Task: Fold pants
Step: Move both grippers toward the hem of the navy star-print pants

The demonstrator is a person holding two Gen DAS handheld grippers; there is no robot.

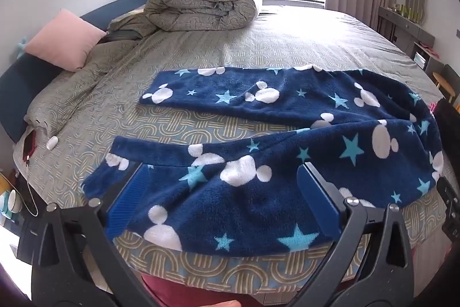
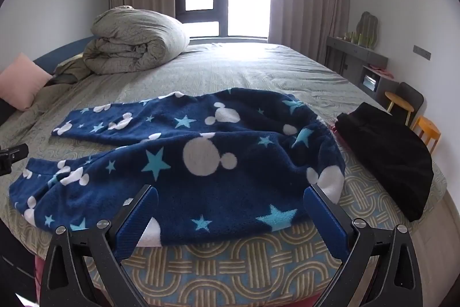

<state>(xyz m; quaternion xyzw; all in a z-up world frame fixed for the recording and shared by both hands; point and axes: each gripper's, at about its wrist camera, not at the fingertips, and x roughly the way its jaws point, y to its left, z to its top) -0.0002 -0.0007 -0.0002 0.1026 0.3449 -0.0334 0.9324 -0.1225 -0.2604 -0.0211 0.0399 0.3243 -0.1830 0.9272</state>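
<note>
Nearest me, my left gripper (image 1: 221, 200) stands wide, its blue pads above the near leg of the fleece pants (image 1: 287, 140) and gripping nothing. My right gripper (image 2: 230, 216) is just as wide over the seat end, empty too. The navy star-print pants lie flat along the bed's (image 2: 230, 263) near edge, legs spread apart leftward. A black folded garment (image 2: 385, 154) lies just beside the waist, a rolled duvet (image 2: 135, 45) well behind.

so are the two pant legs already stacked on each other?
No: in the left wrist view the pants lie spread on the bed, the two legs apart with a strip of bedsheet showing between them.
</note>
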